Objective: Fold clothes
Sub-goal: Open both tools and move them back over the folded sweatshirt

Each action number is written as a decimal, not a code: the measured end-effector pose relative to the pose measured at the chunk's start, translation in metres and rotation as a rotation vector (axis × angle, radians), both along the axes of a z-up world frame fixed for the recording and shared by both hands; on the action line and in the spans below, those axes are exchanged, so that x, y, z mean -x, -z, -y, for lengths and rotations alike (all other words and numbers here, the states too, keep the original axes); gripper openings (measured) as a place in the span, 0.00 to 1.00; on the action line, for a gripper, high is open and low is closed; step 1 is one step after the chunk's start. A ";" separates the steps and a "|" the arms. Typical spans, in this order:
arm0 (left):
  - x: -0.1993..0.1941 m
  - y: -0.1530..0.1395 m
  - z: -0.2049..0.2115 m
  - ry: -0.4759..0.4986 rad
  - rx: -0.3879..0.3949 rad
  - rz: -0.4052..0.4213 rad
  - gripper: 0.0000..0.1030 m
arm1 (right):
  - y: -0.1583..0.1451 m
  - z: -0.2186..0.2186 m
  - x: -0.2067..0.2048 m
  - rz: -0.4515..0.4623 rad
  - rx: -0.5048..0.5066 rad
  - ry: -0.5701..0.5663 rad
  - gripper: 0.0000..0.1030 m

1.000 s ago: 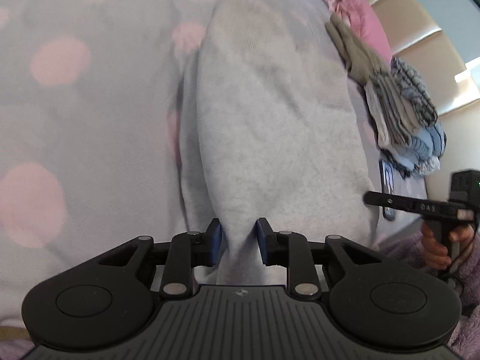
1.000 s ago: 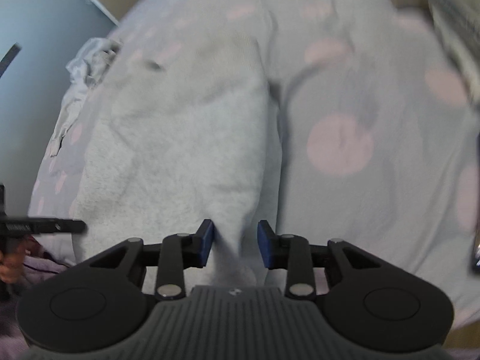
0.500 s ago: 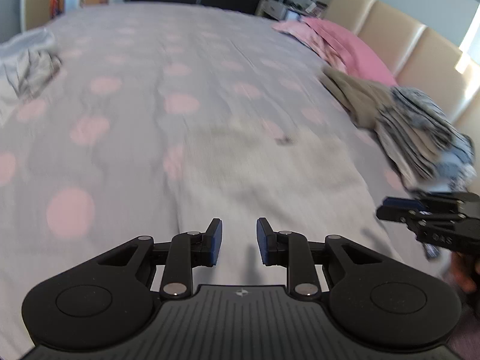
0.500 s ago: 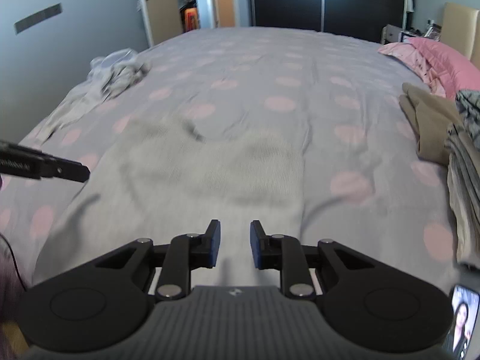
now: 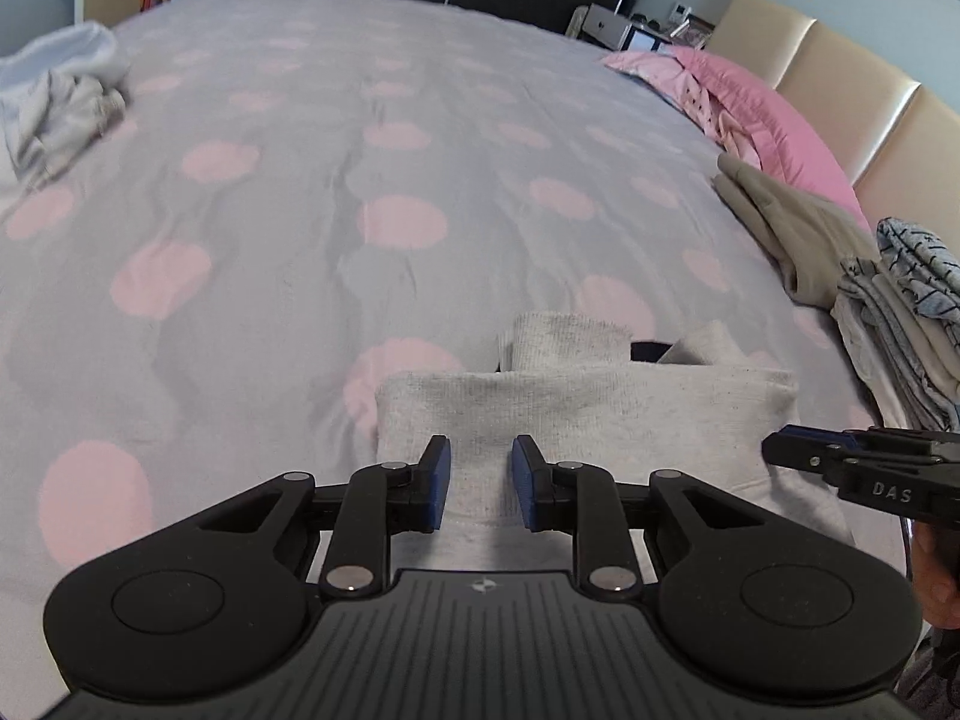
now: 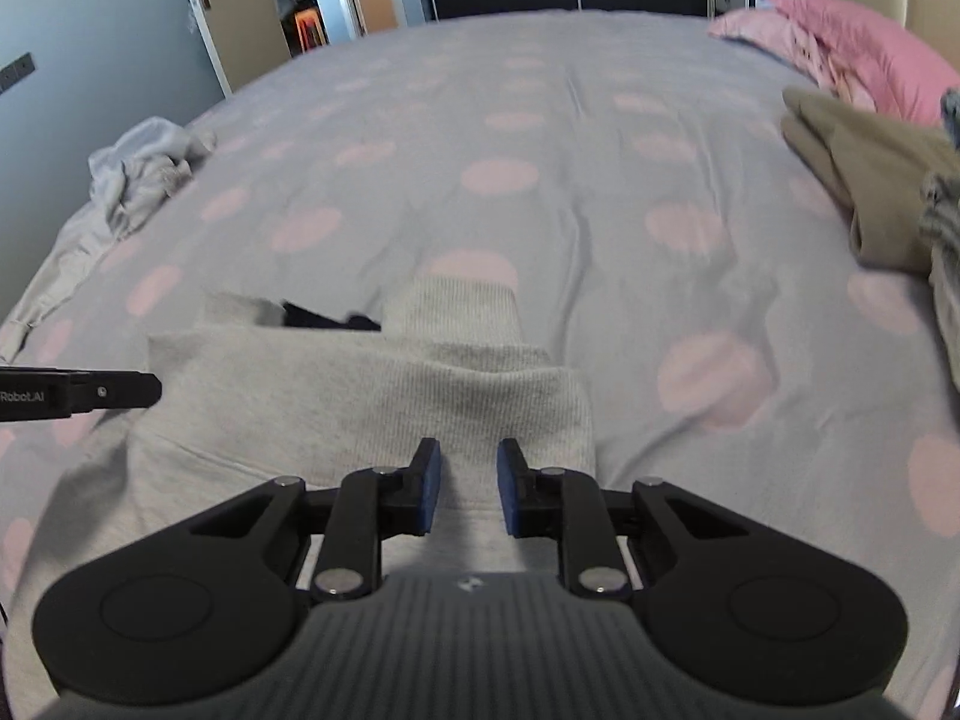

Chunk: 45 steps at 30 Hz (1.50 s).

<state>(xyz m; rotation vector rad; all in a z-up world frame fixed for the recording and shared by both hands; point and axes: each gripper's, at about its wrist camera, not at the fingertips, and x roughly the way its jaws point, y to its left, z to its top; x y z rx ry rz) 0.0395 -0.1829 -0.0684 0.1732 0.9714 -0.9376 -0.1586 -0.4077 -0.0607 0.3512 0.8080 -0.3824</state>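
Observation:
A pale grey sweatshirt point(image 5: 570, 402) lies folded flat on the bed, with two ribbed cuffs point(image 5: 564, 342) poking out past its far edge. My left gripper point(image 5: 480, 474) hovers over its near left part, open, blue pads apart with only fabric lying below them. In the right wrist view the same sweatshirt point(image 6: 360, 396) spreads under my right gripper point(image 6: 468, 486), which is also open above the near right part. Each gripper shows side-on in the other's view: the right gripper point(image 5: 774, 450) and the left gripper point(image 6: 153, 389).
The bed cover point(image 5: 360, 180) is grey with pink dots. A stack of folded clothes point(image 5: 900, 324) and a tan garment point(image 5: 798, 222) lie at the right, by a pink pillow point(image 5: 768, 108). Crumpled pale clothes point(image 5: 54, 96) sit at the far left. A person's hand point(image 5: 936, 570) holds the right gripper.
A second ago both grippers had sweatshirt fabric running up between their fingers. Now the sweatshirt lies folded on the bed, the fingers are free of it, and both views have tilted up.

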 end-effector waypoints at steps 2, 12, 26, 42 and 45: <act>-0.001 0.006 0.002 0.012 -0.012 0.000 0.21 | 0.008 0.002 0.001 -0.001 -0.007 0.003 0.21; 0.017 -0.009 0.008 0.028 -0.047 0.124 0.19 | -0.003 -0.010 0.007 0.007 0.044 0.004 0.23; 0.091 -0.041 -0.041 0.093 -0.040 0.138 0.19 | -0.030 -0.063 0.073 -0.026 0.091 -0.009 0.30; 0.109 0.000 -0.049 0.102 -0.174 0.065 0.16 | 0.004 -0.077 0.090 -0.148 0.024 -0.050 0.29; 0.112 -0.004 -0.053 0.096 -0.167 0.077 0.16 | -0.006 -0.081 0.099 -0.121 0.025 -0.056 0.29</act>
